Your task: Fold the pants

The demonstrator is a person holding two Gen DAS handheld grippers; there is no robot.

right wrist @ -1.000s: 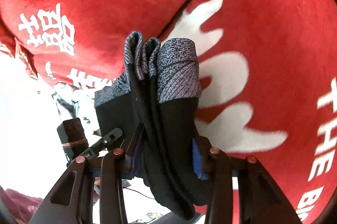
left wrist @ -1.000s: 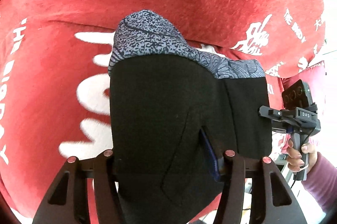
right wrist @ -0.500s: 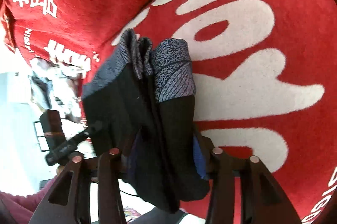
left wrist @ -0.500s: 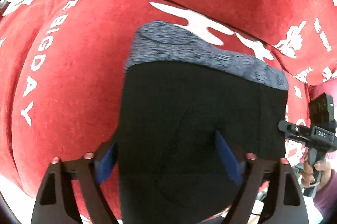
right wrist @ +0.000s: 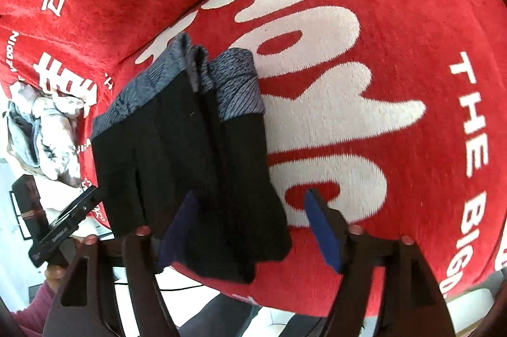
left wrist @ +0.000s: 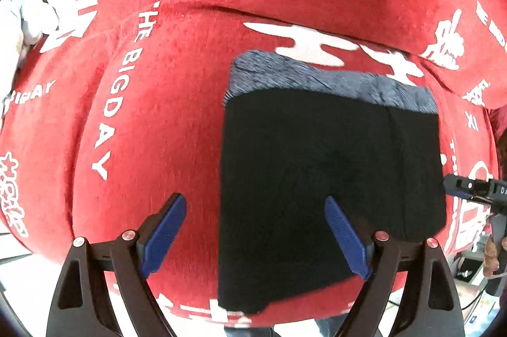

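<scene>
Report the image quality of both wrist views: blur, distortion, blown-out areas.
Left wrist view: strong fisheye bulge with dark corners; the patterned waistband of the folded pants is smeared by motion blur. Right wrist view: same barrel warp, waistband print sharper, and the bright area beyond the red blanket at lower left is washed out.

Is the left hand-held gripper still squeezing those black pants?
No: the left hand-held gripper has its blue pads spread wide, and the folded pants lie free on the red blanket.

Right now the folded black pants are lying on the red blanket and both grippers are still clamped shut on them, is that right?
Not quite. The folded black pants do lie on the red blanket, but the left gripper and right gripper have just opened; both wrist views show blue pads apart.
</scene>
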